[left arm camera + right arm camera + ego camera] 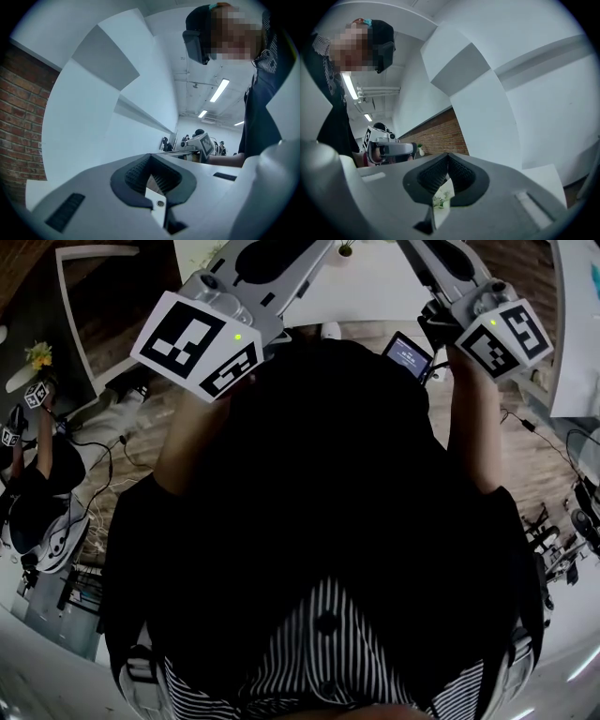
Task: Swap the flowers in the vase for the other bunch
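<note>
The swap is judged not yet begun: left gripper (150, 163) and right gripper (448, 160) are held empty, fingers pressed together.

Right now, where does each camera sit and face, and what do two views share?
Head view: on the head, facing steeply down; torso, forearms show.
Left gripper view: on the left gripper, along shut jaws; white wall.
Right gripper view: on the right gripper, along shut jaws; brick wall.
Shared: each gripper view shows the other gripper and torso.
</note>
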Motion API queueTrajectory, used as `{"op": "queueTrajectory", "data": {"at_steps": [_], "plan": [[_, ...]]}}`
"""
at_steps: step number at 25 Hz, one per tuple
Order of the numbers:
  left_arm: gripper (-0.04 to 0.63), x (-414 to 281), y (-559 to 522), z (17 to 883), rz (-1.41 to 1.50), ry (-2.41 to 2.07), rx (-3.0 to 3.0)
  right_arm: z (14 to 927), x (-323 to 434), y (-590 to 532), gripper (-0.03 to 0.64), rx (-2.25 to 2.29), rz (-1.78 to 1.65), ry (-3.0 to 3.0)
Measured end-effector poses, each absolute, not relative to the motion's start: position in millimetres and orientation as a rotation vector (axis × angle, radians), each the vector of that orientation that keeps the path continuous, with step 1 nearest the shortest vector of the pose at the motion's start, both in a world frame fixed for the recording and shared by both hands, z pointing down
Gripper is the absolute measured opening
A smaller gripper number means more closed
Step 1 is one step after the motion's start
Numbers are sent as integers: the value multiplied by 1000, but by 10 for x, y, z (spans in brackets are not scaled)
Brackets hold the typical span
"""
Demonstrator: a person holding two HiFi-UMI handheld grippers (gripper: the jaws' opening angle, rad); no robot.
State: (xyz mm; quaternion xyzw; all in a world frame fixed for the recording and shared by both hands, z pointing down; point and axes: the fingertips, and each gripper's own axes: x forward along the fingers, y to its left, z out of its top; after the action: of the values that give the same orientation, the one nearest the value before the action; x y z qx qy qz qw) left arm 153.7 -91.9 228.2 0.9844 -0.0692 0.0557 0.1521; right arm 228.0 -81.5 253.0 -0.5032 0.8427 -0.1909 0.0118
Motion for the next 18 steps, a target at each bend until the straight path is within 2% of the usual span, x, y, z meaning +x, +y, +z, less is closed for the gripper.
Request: {"op": "queueTrajectory", "data": {"at_steps": [14,18], "plan": [[0,1439,-874,2337,179,-275,2844,2696,2529,-832,34,-1661,-599,2629],[0,1462,-918,2402,172,-289,2812,2794,2625,-881,88,-1687,-618,2628]]}}
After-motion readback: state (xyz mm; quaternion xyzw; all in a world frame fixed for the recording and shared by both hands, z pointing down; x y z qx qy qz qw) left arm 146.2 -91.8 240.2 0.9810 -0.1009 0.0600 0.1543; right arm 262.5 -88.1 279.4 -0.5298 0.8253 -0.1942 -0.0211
